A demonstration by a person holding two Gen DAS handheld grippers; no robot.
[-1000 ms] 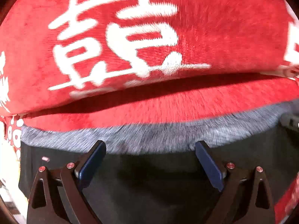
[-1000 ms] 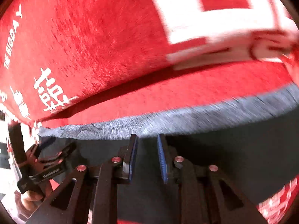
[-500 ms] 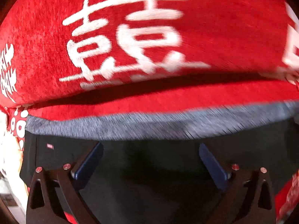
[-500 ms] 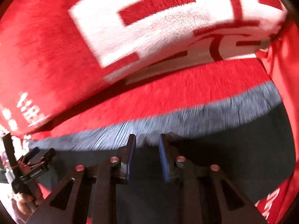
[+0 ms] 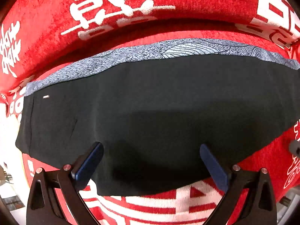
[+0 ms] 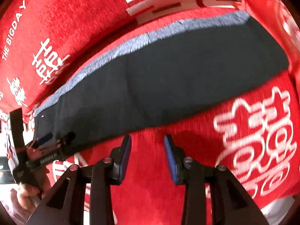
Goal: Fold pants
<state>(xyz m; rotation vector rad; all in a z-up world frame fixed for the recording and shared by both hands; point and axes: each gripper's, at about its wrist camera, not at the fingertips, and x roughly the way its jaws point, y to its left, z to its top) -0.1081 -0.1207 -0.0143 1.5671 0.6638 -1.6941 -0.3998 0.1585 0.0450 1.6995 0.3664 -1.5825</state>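
Dark pants (image 5: 159, 116), folded into a band with grey waistband (image 5: 168, 51) at 12 o'clock, lie flat on red blanket (image 6: 153, 178); left gripper (image 5: 151, 161) spread wide over them, empty; right gripper (image 6: 147, 157) opening, nothing between the pads.

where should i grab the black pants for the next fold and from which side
Probably the short end of the pants at the far right of the right wrist view, coming straight down. They lie flat as a long strip on the red blanket, grey waistband along the far edge, so that free end can be carried over. The right gripper, jaws opening and empty, is nearer.
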